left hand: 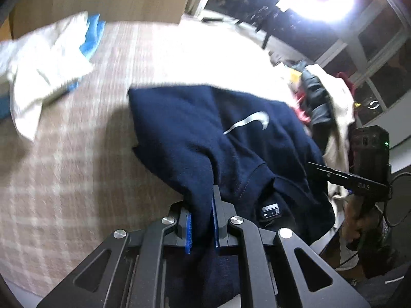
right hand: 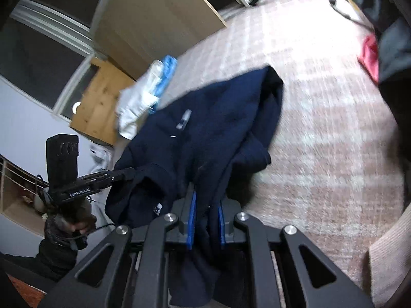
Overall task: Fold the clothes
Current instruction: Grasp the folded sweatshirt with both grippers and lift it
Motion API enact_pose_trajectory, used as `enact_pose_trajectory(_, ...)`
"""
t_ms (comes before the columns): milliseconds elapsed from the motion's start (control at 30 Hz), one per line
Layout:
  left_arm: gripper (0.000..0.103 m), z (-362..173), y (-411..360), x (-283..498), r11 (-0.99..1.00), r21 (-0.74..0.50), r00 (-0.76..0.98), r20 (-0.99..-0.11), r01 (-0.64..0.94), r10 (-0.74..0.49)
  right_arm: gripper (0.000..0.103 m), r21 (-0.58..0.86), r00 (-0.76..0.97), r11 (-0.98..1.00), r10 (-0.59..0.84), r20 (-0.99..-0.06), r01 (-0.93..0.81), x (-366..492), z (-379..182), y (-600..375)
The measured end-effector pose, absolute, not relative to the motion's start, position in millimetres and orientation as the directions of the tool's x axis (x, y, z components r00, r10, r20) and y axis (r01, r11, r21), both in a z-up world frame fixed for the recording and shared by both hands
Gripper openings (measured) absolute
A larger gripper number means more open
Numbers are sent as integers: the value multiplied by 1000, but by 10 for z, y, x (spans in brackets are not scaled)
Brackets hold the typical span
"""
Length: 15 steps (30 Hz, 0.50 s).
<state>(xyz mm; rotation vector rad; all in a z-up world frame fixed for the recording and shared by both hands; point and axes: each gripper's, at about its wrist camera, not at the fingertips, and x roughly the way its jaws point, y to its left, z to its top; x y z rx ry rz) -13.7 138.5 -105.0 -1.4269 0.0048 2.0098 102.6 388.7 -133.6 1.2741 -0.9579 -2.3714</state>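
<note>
Navy sweatshirt (left hand: pixel 205 133) hangs bunched (pale swoosh showing).

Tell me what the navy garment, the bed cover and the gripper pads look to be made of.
Navy garment: thick, matte knit, probably fleece; it drapes in soft heavy folds. Bed cover: woven cloth, judging by its beige check and matte look. Pads of the left gripper: blue, ridged, likely rubber or plastic.
</note>
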Motion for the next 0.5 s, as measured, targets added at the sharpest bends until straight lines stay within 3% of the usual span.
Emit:
enact_pose_trajectory(333,10,-398,1241,-550,-709,-359,-223,-780,-607,585,13,698,-648,-716,-523,-554,-19,793,-555,3745)
enact_pose_trajectory(500,10,-154,733,-878,-701,-332,-267,-755,-631,599,13,697,-672,-717,-532,-516,32,340,-180,3506)
